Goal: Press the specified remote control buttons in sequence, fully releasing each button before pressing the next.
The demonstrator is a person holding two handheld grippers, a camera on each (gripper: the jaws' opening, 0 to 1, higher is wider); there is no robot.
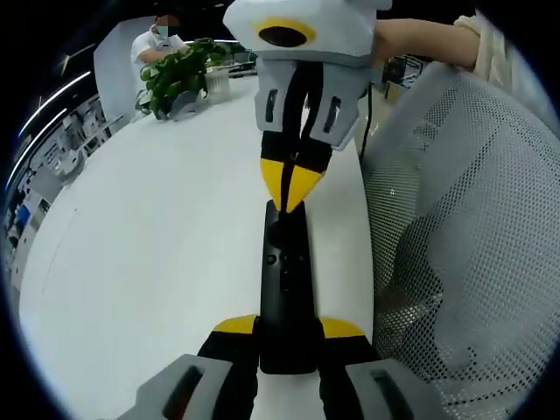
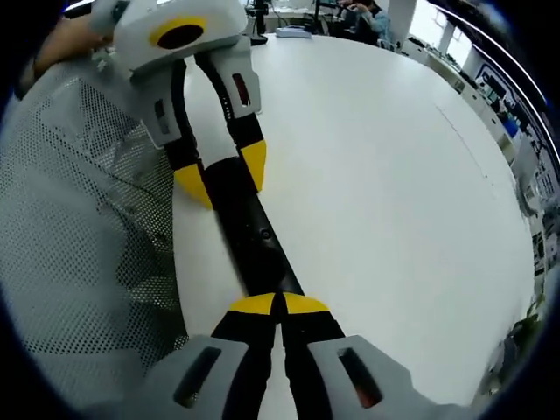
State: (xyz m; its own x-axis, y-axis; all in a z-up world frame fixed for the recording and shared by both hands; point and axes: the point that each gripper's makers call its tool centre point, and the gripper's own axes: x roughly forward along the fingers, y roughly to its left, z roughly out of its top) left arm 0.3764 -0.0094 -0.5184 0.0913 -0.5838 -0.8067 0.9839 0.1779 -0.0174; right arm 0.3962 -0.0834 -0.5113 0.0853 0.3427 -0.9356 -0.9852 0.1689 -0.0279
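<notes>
Left gripper view: black remote control [image 1: 285,289] lying lengthwise on white worktop [image 1: 149,254], near its edge, just beside a grey mesh chair back [image 1: 472,245]. Near end of remote clamped between yellow-tipped fingers [image 1: 234,326] of left gripper [image 1: 287,328], one finger on each long side, holding it steady. Right gripper [image 1: 292,188] coming in from the top, fingers pinched together into a single yellow point, tip sitting at the far end of the remote, on or just above the top button area; actual contact hard to confirm. Round control pad visible mid-body, unpressed. Potted plant [image 1: 179,74] and a seated person at far end of worktop, well apart from the work. Right gripper view: same remote [image 2: 254,236] running diagonally up the frame, own fingers [image 2: 254,304] clenched tip to tip, grasping nothing, yellow tips resting at the near end of the remote. Left gripper [image 2: 223,179] at the far end, straddling the remote body with one yellow tip on either side. Mesh chair on the left, bare worktop on the right. Judged step: a press on a button at the top end of the remote, either bottoming out or about to. Next move calls for a clean straight lift of the right tip until fully off the button, then a short shift along the remote to the next target, left grasp unchanged so the remote stays put and in sight.
</notes>
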